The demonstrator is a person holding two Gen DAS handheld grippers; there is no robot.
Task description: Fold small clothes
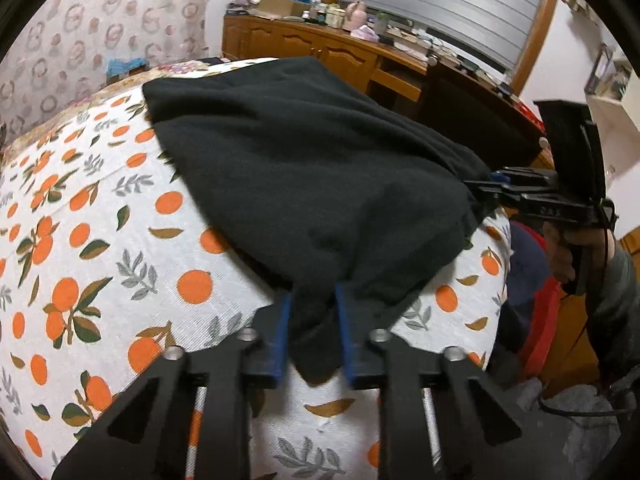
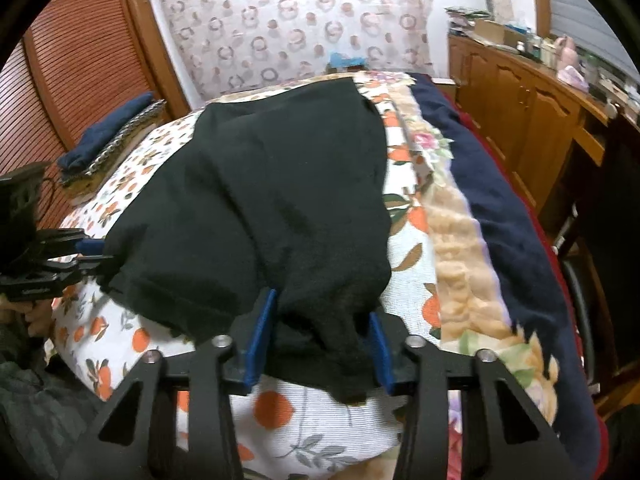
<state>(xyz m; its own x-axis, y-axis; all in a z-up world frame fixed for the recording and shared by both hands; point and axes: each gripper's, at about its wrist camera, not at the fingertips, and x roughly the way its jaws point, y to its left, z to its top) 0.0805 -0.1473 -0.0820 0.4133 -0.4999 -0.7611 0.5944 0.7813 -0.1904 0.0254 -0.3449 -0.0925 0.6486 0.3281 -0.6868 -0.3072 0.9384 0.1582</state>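
Left wrist view: left gripper (image 1: 311, 300) pinches a bunched corner of the black garment (image 1: 304, 168) between its blue pads (image 1: 283, 332); cloth fills the gap and a tail hangs below the fingers. Right gripper (image 1: 486, 192) shows at the garment's other near corner, clamped on the hem, level with the bed's near edge.

Right wrist view: right gripper (image 2: 322, 320) holds a thick wad of the black garment (image 2: 280, 184). Its jaws stand wider than the left's, but fabric is packed between them. Left gripper (image 2: 96, 256) is seen at the left, nipping the opposite corner. Both near corners are lifted slightly; the rest of the garment lies on the orange-print bedspread (image 2: 408, 240), reaching toward the far edge of the bed near the patterned curtain (image 2: 300, 24).

Judgement: step in hand is carrying the near hem over toward the far edge to halve the garment.

Notes for doing it well:
- Keep both corners at equal height, so the fold line runs square across the bed.
- Keep the hem taut between the grippers; it looks slack and creased in the middle.
- The right grip holds several layers; risk of dragging the underlayer along.
- Lay the hem down edge to edge before letting go.
- Far edge partly hidden by folds; alignment cannot be confirmed.
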